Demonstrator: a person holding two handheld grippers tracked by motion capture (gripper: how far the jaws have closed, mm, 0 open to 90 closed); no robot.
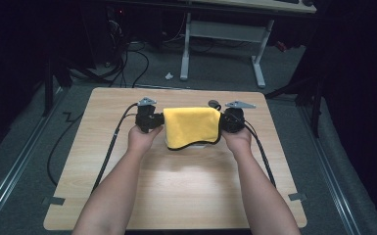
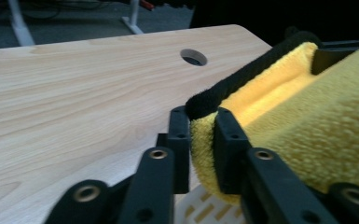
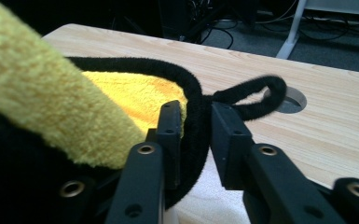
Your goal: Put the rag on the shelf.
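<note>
High view above table facing forward-down, two claw cameras close, all sharing yellow cloth

From up high I get a dim room, black at both sides, with a pale glare patch on the table. Both gripper views are brighter; the near yellow cloth is soft and out of focus.
</note>
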